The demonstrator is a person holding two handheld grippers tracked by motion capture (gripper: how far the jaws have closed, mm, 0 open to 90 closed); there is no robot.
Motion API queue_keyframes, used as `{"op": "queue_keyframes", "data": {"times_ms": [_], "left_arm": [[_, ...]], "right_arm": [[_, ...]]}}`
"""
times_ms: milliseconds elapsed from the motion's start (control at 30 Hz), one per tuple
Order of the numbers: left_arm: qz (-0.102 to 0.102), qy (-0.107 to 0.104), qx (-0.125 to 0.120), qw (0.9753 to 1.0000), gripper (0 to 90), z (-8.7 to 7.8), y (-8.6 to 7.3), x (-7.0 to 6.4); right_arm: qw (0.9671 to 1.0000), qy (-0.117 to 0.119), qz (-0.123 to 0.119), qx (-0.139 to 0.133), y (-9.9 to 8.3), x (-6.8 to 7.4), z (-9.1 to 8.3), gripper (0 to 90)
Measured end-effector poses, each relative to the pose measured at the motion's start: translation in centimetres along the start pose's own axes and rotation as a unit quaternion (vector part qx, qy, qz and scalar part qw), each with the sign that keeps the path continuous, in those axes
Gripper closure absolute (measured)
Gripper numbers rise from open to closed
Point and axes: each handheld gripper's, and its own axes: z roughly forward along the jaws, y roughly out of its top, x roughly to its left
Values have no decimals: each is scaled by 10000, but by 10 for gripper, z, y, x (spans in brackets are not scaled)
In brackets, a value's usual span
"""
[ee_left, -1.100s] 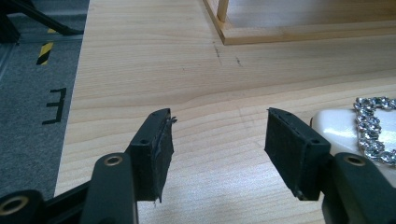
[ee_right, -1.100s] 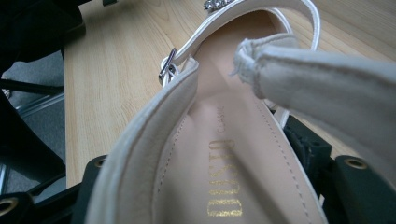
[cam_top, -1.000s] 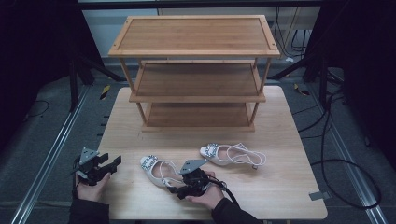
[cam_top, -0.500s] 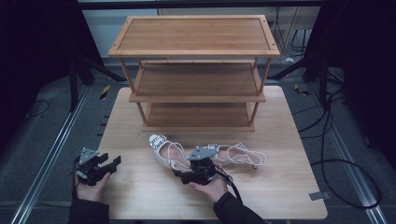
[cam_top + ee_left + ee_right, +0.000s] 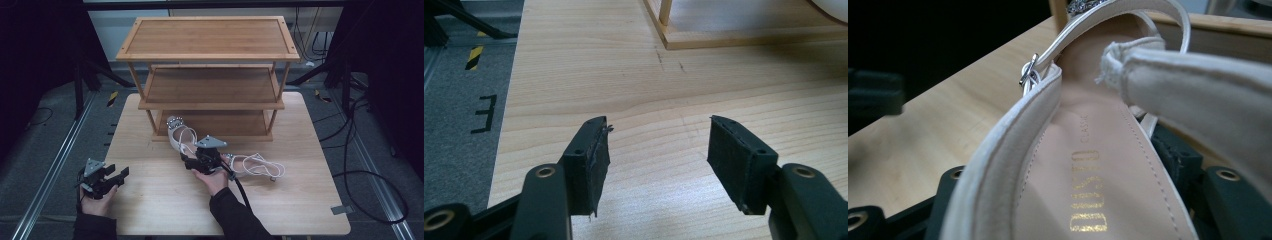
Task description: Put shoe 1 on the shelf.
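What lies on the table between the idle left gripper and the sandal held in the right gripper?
Nothing: in the high view the stretch of table between the left gripper and the held sandal is bare wood.

table [image 5: 150, 200]: wooden; on it: shelf rack [image 5: 210, 95]; white sandal [image 5: 255, 165]

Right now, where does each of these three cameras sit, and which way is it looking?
High view: above the table's near side, facing forward and down at the shoe rack; both forearms enter below.
Left gripper view: on the left gripper, over bare table; jaws apart.
Right gripper view: on the right gripper, close on the held white sandal.
Shared: the rack's base.
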Motion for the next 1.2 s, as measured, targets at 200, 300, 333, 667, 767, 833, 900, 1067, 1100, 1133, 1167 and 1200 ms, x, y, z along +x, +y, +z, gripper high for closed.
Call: {"op": "queue_keyframes", "data": {"times_ms": [200,300,333,667,767,833,900,1067,1100,1133,1167,1200], "left_arm": [[1,-1,4,10000,404,0,0,0],[-14,-4,5,10000,404,0,0,0],[-5,4,0,10000,404,0,0,0],[58,39,-7,10000,404,1,0,-1],[54,31,-13,10000,403,1,0,0],[63,28,-5,10000,404,1,0,-1],[60,24,7,10000,404,1,-1,-1],[56,28,15,10000,404,1,-1,0],[58,29,17,10000,403,1,-1,0],[61,25,17,10000,403,1,-1,-1],[61,20,18,10000,403,1,-1,-1],[59,13,22,10000,404,1,-1,-1]], "right_arm": [[9991,-348,252,57,3,-7,22,397],[9978,-550,362,64,3,-12,35,397],[9972,-616,410,86,4,-14,39,397],[9894,-1239,750,126,14,-41,75,396],[9864,-1395,865,98,14,-46,82,396],[9845,-1523,862,124,14,-49,86,395],[9830,-1592,899,183,14,-51,89,394],[9816,-1674,885,232,13,-51,92,383],[9818,-1688,835,243,13,-51,92,374],[9823,-1695,763,250,12,-52,92,362],[9822,-1717,723,260,12,-52,91,345],[9826,-1700,701,266,11,-52,90,322]]}}
